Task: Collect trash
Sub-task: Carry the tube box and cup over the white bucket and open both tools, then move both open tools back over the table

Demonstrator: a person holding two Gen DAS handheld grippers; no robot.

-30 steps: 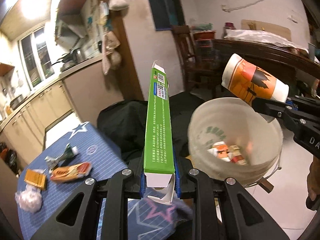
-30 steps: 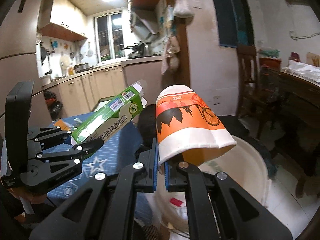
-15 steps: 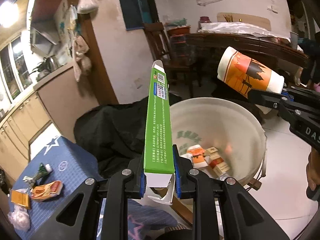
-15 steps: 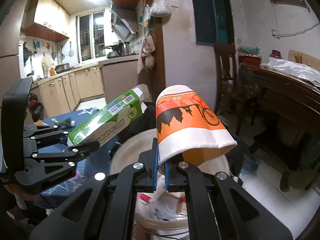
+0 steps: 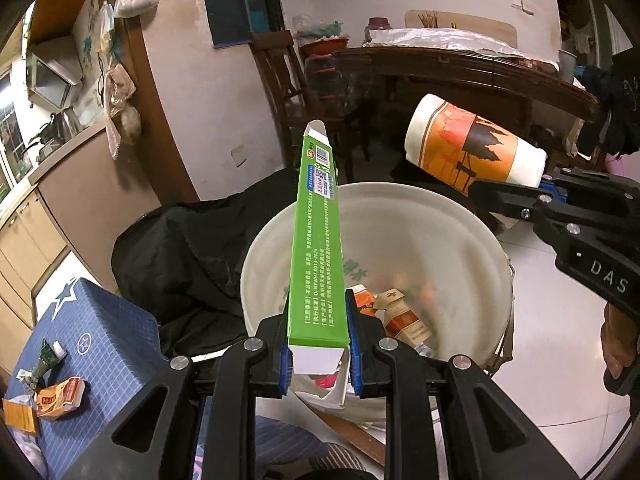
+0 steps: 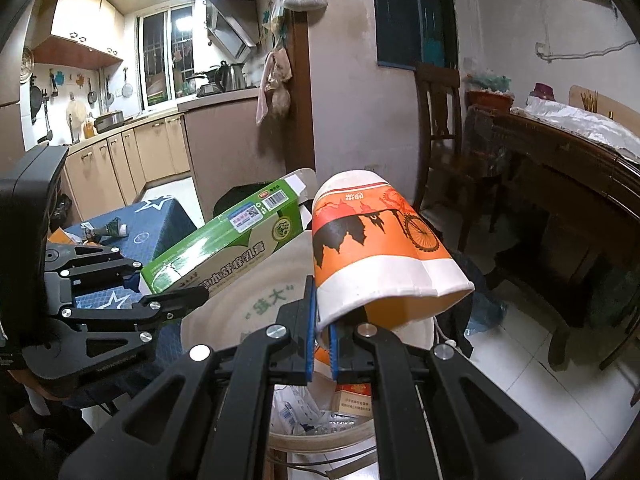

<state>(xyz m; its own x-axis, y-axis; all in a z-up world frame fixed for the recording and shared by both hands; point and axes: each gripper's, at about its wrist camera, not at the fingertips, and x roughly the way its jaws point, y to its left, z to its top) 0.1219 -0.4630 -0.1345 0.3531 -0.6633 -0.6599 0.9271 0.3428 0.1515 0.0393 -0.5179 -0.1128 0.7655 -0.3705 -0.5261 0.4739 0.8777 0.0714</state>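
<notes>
Our left claw (image 5: 320, 344) is clamped on the near end of a long green box (image 5: 318, 248), whose open flap hangs below the blue pads and hides part of what lies under it. The box reaches toward twelve o'clock over the white bucket (image 5: 472, 248). Inside the bucket we see an orange-and-white carton and some red and white packets at about five o'clock of the box; they are blurred, so we cannot read them. The bucket's near rim is cut off behind the claw arms.

Our right claw (image 6: 320, 340) pinches the crushed rim of an orange and white paper cup (image 6: 372, 248), mouth toward us, bottom pointing away. In the left view the same cup (image 5: 472, 152) hangs at two o'clock, above the bucket's far rim. In the right view the cup covers most of the bucket (image 6: 248, 300); only a strip of wall with green lettering and some small packets low in the frame show.

At eight o'clock in the left view, a blue cloth-covered surface (image 5: 104, 332) carries a squeezed tube (image 5: 48, 356), an orange wrapper (image 5: 60, 394) and a yellow packet (image 5: 18, 416) partly cut by the frame edge. A dark heap of fabric (image 5: 192, 248) lies between that surface and the bucket; what it is we cannot tell.
</notes>
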